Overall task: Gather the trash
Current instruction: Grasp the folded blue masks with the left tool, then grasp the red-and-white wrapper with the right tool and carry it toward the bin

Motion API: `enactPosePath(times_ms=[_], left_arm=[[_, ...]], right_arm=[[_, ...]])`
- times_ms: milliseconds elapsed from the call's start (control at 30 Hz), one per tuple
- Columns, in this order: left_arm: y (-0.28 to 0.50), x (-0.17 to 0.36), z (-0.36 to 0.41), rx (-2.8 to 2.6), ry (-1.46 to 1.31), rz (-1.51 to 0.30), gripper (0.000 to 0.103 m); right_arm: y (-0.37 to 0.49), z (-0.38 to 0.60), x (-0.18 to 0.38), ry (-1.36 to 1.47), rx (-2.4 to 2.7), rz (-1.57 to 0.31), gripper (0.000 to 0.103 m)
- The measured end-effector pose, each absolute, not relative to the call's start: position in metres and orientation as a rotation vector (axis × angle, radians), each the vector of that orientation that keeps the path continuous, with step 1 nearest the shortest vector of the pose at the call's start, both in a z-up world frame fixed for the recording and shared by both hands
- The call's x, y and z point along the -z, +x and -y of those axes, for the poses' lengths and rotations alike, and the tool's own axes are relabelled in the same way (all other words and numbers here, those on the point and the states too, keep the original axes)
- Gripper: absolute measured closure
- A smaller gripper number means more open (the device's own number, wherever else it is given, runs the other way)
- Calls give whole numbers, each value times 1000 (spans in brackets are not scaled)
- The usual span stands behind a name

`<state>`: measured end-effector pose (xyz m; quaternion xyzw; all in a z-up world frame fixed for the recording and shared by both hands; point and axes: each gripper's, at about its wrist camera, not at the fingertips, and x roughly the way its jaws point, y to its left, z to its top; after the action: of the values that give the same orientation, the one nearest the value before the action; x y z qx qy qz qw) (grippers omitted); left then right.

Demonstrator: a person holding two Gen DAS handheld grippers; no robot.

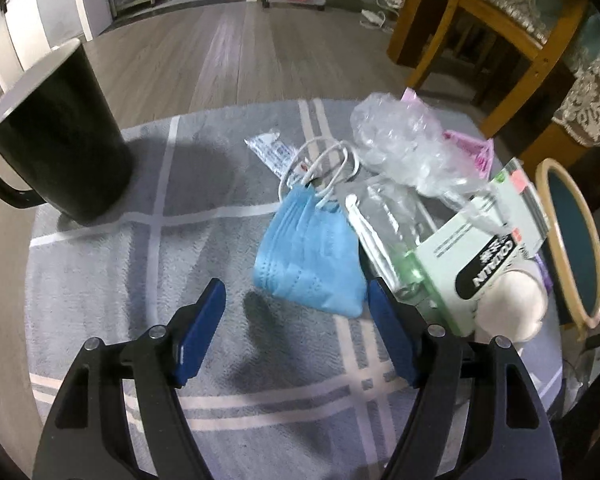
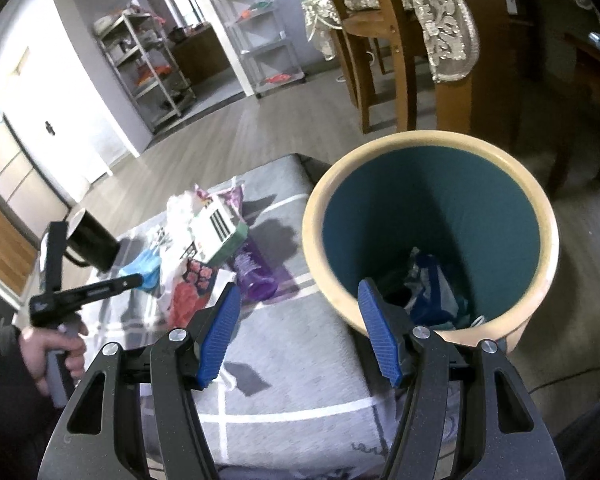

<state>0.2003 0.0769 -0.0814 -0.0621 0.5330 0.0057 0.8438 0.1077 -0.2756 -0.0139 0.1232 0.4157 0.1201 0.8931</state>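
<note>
A grey cloth with pale crossing stripes [image 1: 112, 280] is seen spread over a low table, with a heap of trash gathered toward its far right corner. In the left wrist view, the left gripper [image 1: 296, 300] is held tilted steeply down over the cloth, its blue pads set apart and nothing gripped between them. A folded blue face mask [image 1: 312, 256] with white ear loops lies just beyond the fingertips, closer to the right-hand pad. Beside the mask, toward the right edge, a clear plastic package [image 1: 392, 220] is overlapped by a white-and-green carton [image 1: 472, 256], and a crumpled clear plastic bag [image 1: 400, 140] is piled behind them over something pink. A small printed sachet [image 1: 270, 150] lies flat on the cloth behind the mask. A black mug [image 1: 56, 136] is stood upright at the far left corner.

In the right wrist view, the right gripper [image 2: 298, 308] is shown with its pads apart and empty, poised over the near right edge of the cloth. A bin with a cream rim and teal inside [image 2: 496, 160] stands off that right edge, with some discarded items already at its bottom. A purple plastic bottle [image 2: 256, 276] is seen lying on the cloth between the heap and the bin. The person's left hand [image 2: 58, 354] is seen on the other tool's handle.
</note>
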Motion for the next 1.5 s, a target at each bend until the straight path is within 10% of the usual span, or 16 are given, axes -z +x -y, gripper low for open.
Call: enactPosePath(times_ms=[367,1200,1500], left_arm=[[200,87,-69,21,-91,-1144,80],[127,30,-78,69,-197,-983,84],[114,20,-79,99,-217,-941,84]], right_arm=[[106,260,17,232,-280,-885,40],[133,163,29,192,-453,-977,41],[163,131,46,259,-435,-1078,65]])
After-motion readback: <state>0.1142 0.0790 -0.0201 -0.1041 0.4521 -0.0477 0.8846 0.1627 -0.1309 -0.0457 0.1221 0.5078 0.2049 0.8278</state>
